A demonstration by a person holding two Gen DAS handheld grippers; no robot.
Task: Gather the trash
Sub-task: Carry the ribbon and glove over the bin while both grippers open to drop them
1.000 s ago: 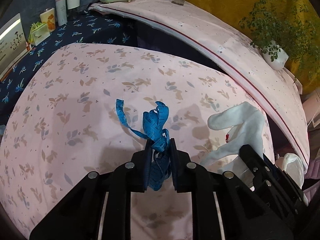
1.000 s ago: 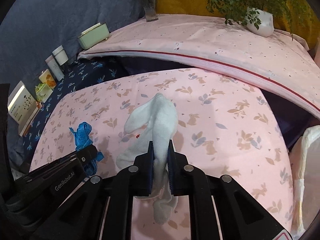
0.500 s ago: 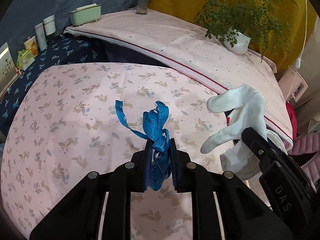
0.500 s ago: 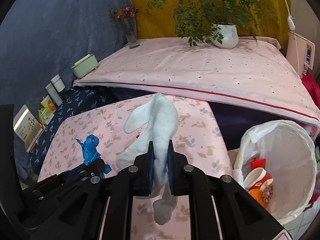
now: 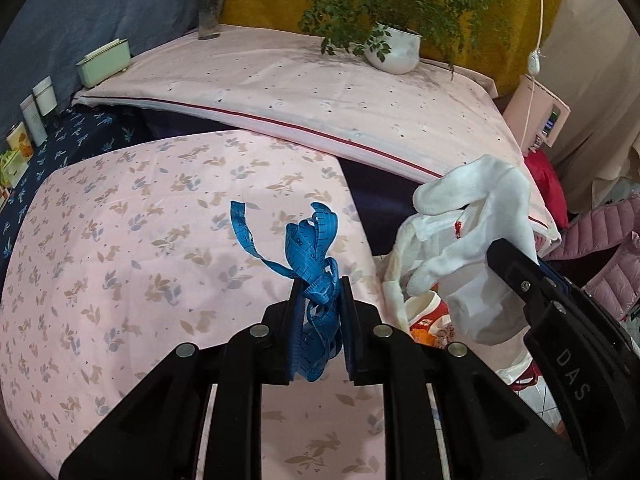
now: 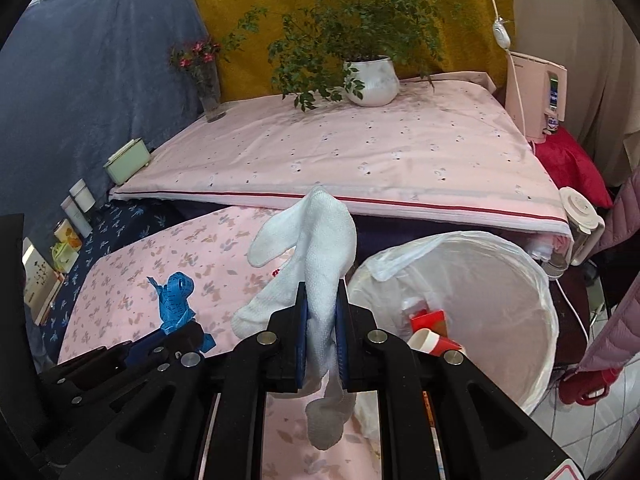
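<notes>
My left gripper (image 5: 319,292) is shut on a crumpled blue measuring tape (image 5: 310,248) and holds it above the pink floral table (image 5: 120,264). My right gripper (image 6: 321,296) is shut on a white glove (image 6: 316,232), held up near the left rim of a trash bin lined with a white bag (image 6: 532,264). The bin holds red and white packaging (image 6: 430,330). In the left wrist view the glove (image 5: 472,216) hangs in front of the bin (image 5: 476,312). In the right wrist view the tape (image 6: 174,300) and the left gripper (image 6: 176,340) show at the lower left.
A higher pink-covered table (image 6: 360,160) stands behind, with a potted plant (image 6: 370,80), a flower vase (image 6: 208,88) and a green box (image 6: 128,160). Bottles and boxes (image 6: 76,216) line the dark blue cloth at left. A pink jacket (image 5: 608,264) hangs at right.
Both grippers have lifted and swung right with their loads. The trash bin has come into view, and the glove now hangs near its rim.
</notes>
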